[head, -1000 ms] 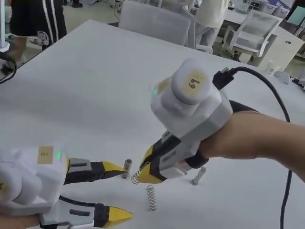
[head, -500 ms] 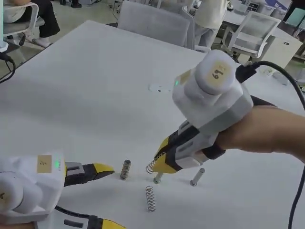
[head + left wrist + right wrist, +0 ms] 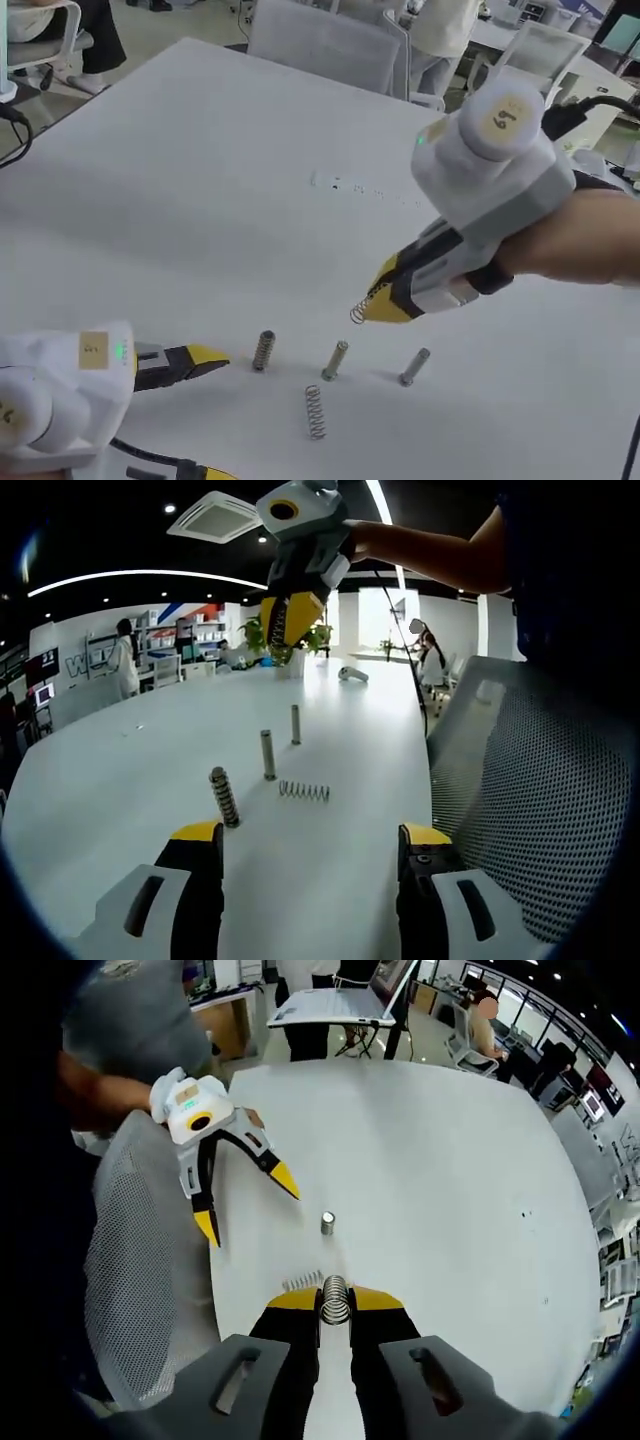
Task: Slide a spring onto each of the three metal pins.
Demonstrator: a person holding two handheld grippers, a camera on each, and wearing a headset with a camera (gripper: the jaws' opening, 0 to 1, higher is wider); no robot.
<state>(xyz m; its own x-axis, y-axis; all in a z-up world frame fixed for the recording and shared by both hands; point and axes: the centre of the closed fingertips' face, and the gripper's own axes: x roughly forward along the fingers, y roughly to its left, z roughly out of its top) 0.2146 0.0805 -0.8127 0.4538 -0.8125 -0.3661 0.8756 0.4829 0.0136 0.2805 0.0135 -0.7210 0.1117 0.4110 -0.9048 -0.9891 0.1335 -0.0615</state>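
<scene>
White worktop (image 3: 200, 180) bears three pins (image 3: 335, 360) in the head view; the right gripper view shows the right tool (image 3: 337, 1298) pinching a spring (image 3: 336, 1313), the left tool (image 3: 250, 1210) gaping empty.

The left hand-held gripper (image 3: 222, 418) is running off the head view's bottom edge, left of the loose spring (image 3: 315, 411), so its lower jaw is showing just a yellow tip. The held spring (image 3: 357, 313), above and right of the loose spring, is sitting mostly buried between the jaws of the right hand-held gripper (image 3: 372, 310), with a few coils poking out. In the right gripper view those jaws are covering one end of the loose spring and the tabletop (image 3: 420, 1180) behind them.
</scene>
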